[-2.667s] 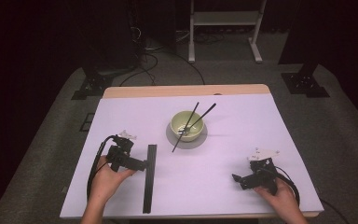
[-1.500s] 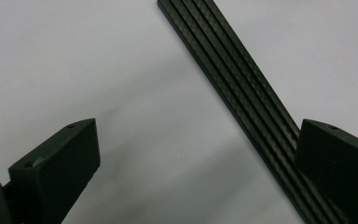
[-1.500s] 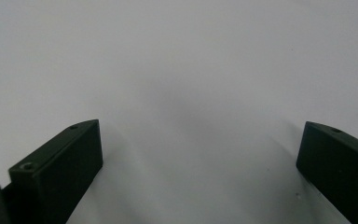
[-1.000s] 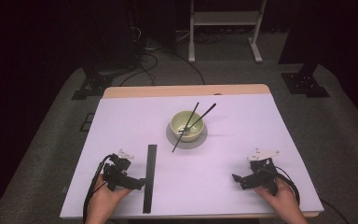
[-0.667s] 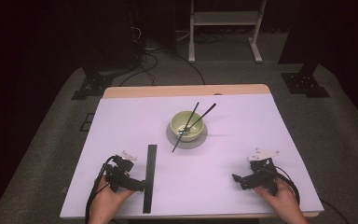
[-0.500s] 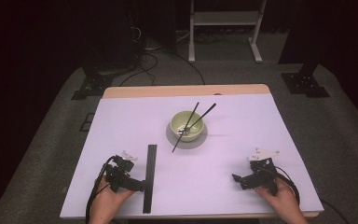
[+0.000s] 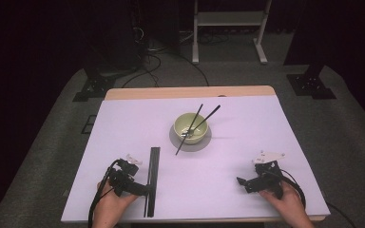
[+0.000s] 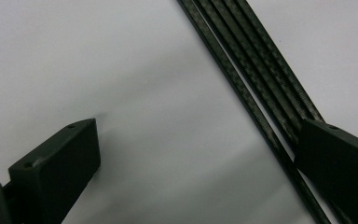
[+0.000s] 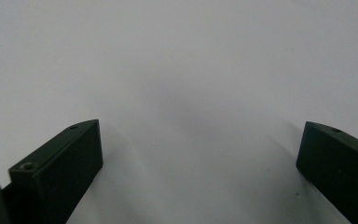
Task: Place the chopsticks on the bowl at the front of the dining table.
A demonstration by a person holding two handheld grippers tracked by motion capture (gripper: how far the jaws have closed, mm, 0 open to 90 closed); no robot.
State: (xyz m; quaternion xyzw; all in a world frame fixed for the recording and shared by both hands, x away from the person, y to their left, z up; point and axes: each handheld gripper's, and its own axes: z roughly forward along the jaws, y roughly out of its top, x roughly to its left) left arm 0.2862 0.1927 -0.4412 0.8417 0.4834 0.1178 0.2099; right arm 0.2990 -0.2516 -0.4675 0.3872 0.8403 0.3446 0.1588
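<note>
**Black Sticks Lie by the Left Gripper**

On the white table point(image 7: 247, 142), near the front edge on the left side, a row of thin black sticks point(image 7: 151, 180) lies flat. The sticks lie side by side and touch each other. They point away from the person, toward the far side of the table.

The left gripper point(image 7: 140, 190) is right at the sticks. In the left gripper view, its jaws are spread wide apart. One jaw sits over the sticks point(image 8: 256, 88) and the other jaw is over bare table beside them. Nothing is pinched between them. I cannot tell if the jaw touches the sticks or is just above them. The person's left hand point(image 7: 109, 202) holds this gripper from below, and a black cable loops around it.

Farther up, near the middle of the table, stands a pale green bowl point(image 7: 190, 127). Two more black sticks point(image 7: 197, 124) rest in the bowl and lean over its rim. One tip reaches down to the table in front of the bowl.

The right gripper point(image 7: 241, 181) is well apart, near the front edge on the right side. The person's right hand point(image 7: 285, 202) holds it. Its jaws are spread wide too, over bare table, holding nothing.
</note>
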